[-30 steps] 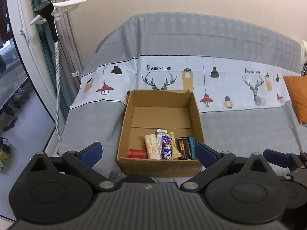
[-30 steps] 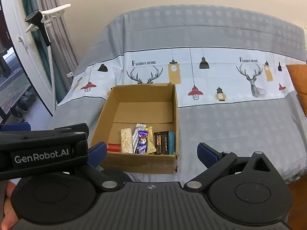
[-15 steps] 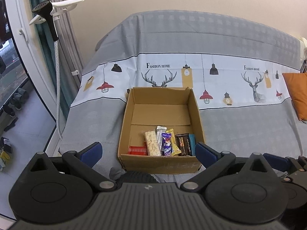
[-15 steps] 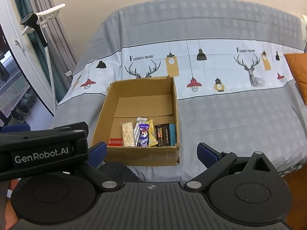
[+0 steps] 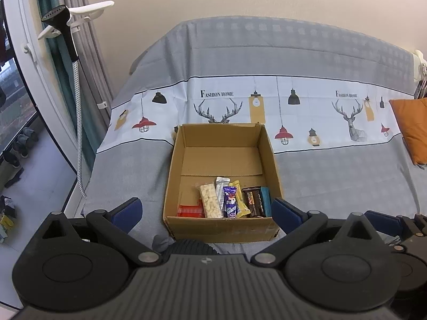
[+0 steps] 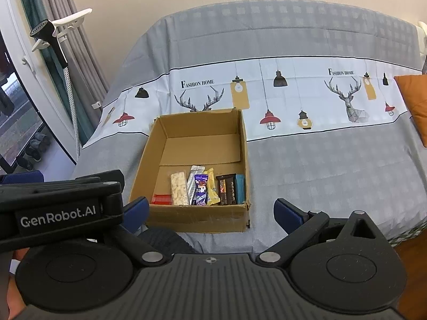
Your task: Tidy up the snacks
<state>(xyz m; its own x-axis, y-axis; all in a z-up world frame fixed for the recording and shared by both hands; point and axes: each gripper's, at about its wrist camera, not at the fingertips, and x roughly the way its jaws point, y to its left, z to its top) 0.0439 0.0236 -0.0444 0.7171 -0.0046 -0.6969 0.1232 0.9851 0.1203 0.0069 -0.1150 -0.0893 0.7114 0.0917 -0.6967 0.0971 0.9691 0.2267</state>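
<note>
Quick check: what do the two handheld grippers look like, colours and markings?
Both are matte black plastic with ribbed bodies, round discs, and silver pivot pins; finger pads are blue. The left gripper carries white "GenRobot.AI" lettering on its side. No cables show.

1. One cardboard box (image 5: 222, 229) (image 6: 198, 220) sits on the bed.
2. Seven snack packets lie in it: one red packet (image 5: 190, 210), one clear pack of pale puffed pieces (image 5: 210, 204), one silver stick pack (image 5: 220, 190), one purple packet (image 5: 230, 202), one yellow packet (image 5: 241, 199), one dark brown bar (image 5: 254, 202) and one teal packet (image 5: 266, 200).
3. One orange cushion (image 5: 412, 129).
4. One garment steamer (image 5: 64, 30).
5. Two deer heads are printed on the bedcover (image 5: 320, 176).
</note>
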